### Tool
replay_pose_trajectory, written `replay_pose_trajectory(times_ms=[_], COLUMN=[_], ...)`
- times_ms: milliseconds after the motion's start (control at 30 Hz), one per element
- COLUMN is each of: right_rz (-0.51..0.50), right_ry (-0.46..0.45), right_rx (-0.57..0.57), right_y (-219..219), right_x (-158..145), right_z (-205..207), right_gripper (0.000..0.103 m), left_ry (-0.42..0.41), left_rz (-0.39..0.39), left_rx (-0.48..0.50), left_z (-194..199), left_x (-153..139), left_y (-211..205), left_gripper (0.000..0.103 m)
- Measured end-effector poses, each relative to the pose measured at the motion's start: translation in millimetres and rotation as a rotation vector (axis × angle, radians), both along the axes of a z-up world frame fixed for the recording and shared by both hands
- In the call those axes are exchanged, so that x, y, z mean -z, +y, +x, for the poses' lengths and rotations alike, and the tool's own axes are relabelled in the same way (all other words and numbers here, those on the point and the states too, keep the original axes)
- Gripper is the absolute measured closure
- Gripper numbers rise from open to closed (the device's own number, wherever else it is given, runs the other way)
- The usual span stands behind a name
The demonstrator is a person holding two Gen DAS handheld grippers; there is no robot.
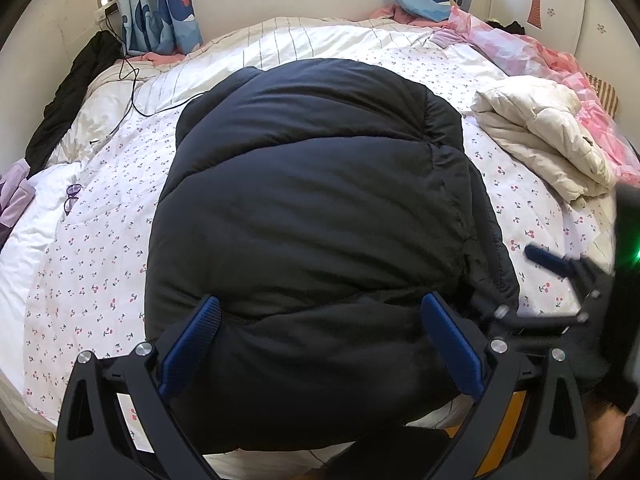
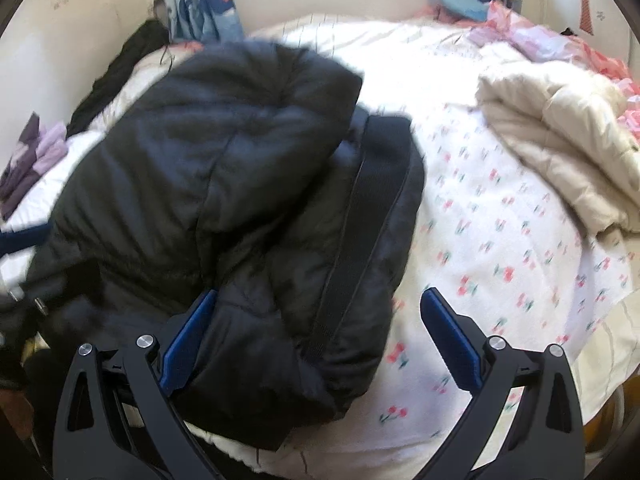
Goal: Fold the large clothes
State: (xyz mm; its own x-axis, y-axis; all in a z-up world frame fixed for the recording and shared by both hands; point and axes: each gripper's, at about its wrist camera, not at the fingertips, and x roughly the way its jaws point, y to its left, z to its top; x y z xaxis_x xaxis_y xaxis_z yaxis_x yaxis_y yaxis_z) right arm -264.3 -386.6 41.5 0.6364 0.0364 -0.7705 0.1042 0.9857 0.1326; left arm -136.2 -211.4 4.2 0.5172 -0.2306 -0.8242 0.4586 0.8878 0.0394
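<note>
A black puffer jacket (image 1: 312, 200) lies folded into a thick bundle on the cherry-print bed sheet (image 1: 100, 248). My left gripper (image 1: 320, 308) is open, its blue pads wide apart above the jacket's near edge. In the left wrist view the right gripper (image 1: 560, 272) shows blurred at the jacket's right side. In the right wrist view the same jacket (image 2: 224, 184) fills the left half, its ribbed hem band (image 2: 360, 232) facing right. My right gripper (image 2: 320, 300) is open over the jacket's near right corner, nothing clamped between its fingers (image 2: 452, 344).
A folded cream quilted coat (image 1: 540, 136) lies at the right of the bed, with pink bedding (image 1: 560, 68) behind it. A black cable (image 1: 136, 92), dark clothes (image 1: 68, 100) and purple sunglasses (image 1: 72, 196) sit to the left. Curtains (image 1: 160, 8) hang at the back wall.
</note>
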Motion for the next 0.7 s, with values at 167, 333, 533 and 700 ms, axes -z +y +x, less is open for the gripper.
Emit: replay_pose_trajectory(times_ms=[167, 333, 533, 700], right_rz=[-0.026, 0.001, -0.03, -0.014], right_ry=[0.025, -0.033, -0.104, -0.056], right_rx=[-0.016, 0.003, 0.048, 0.008], right_y=[0.4, -6.2, -23.1, -13.8], right_x=[-3.6, -15.7, -52.5, -39.3], right_z=[18.7, 19.9, 57.3, 73.4], right_gripper=[0.006, 0.006, 0.006, 0.006], left_ry=[0.001, 0.004, 0.004, 0.007], left_rz=[-0.003, -0.002, -0.007, -0.013], left_rx=[-0.012, -0.013, -0.016, -0.013], left_z=[1.6, 1.9, 3.0, 3.4], left_x=[1.2, 0.6, -1.0, -1.6], left_y=[-1.4, -1.2, -0.6, 1.2], left_gripper=[0.007, 0.007, 0.007, 0.007])
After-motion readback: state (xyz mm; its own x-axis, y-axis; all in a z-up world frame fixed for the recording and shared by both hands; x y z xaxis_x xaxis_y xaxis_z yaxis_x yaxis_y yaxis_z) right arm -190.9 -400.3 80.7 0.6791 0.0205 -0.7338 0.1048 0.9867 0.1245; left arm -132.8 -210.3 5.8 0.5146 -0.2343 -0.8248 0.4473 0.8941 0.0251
